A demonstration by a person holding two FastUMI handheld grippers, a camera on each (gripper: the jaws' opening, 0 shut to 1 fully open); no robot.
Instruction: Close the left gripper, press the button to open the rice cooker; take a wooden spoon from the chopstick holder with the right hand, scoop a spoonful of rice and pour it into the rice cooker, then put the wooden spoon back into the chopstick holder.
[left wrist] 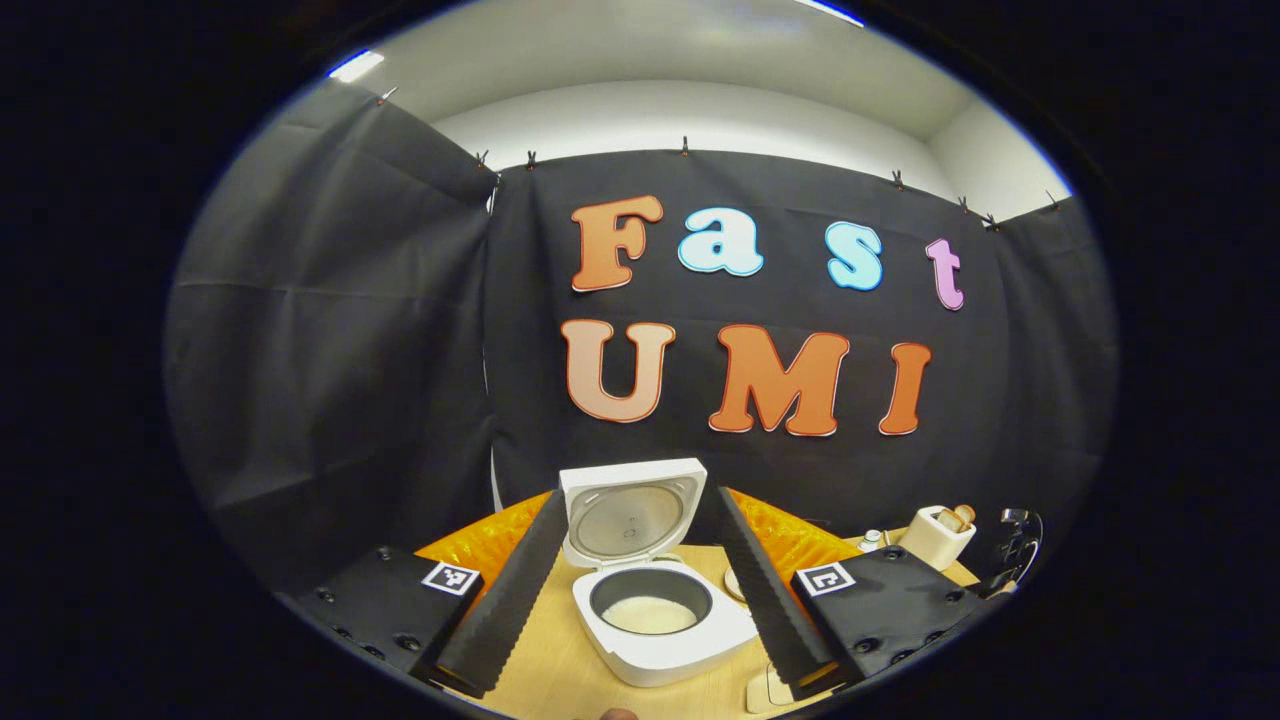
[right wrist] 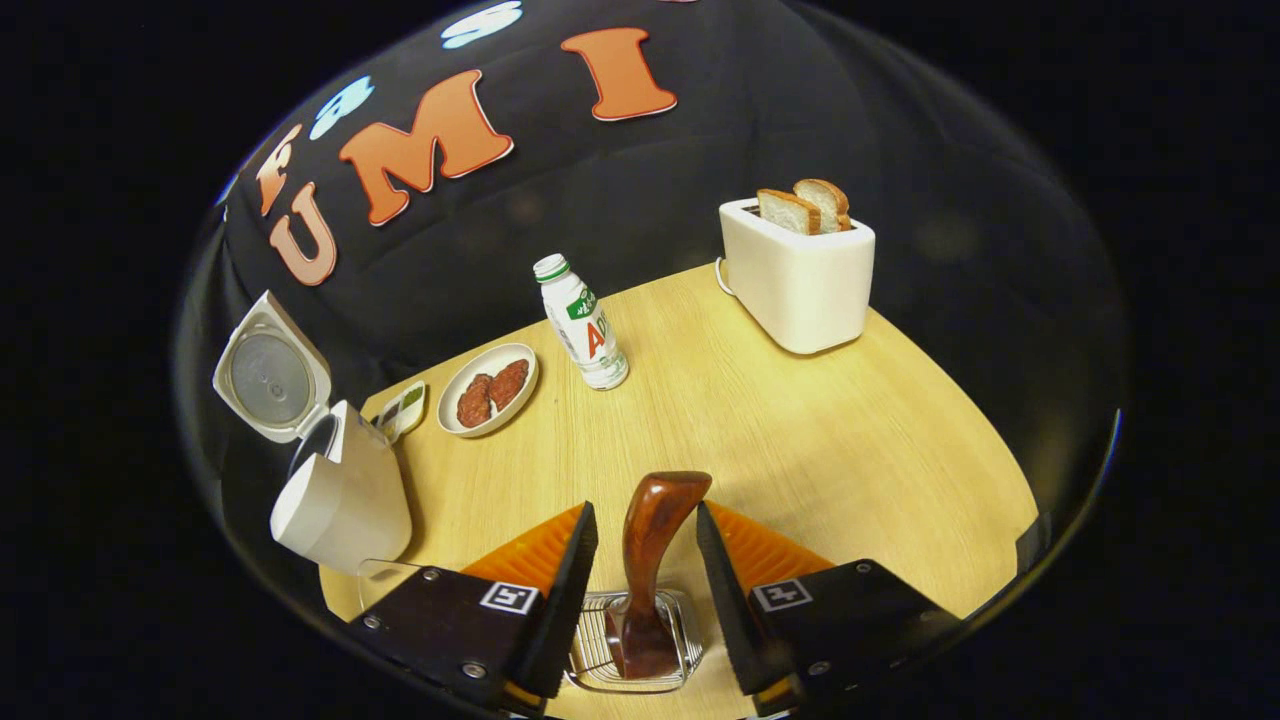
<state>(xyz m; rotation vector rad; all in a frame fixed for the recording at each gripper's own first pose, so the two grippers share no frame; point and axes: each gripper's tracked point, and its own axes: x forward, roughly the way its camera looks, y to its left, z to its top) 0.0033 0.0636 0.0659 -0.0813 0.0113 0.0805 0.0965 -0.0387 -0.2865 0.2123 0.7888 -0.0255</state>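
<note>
In the right gripper view, the right claw [right wrist: 647, 585] is held spread apart around the wooden spoon [right wrist: 648, 560], with a gap on either side. The spoon is stood in the wire chopstick holder [right wrist: 600, 640] on the tabletop [right wrist: 800, 430]. Beyond the holder, a bottle [right wrist: 583, 322] is seen, its label too blurred to be read, and a toaster [right wrist: 800, 275]. In the left gripper view, the left claw [left wrist: 635, 585] is held wide apart, framing the opened rice cooker [left wrist: 660, 625]; rice [left wrist: 648, 613] is seen inside.

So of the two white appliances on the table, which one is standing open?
The rice cooker: its lid is flipped up, showing rice in the pot. The toaster just holds two bread slices.
</note>
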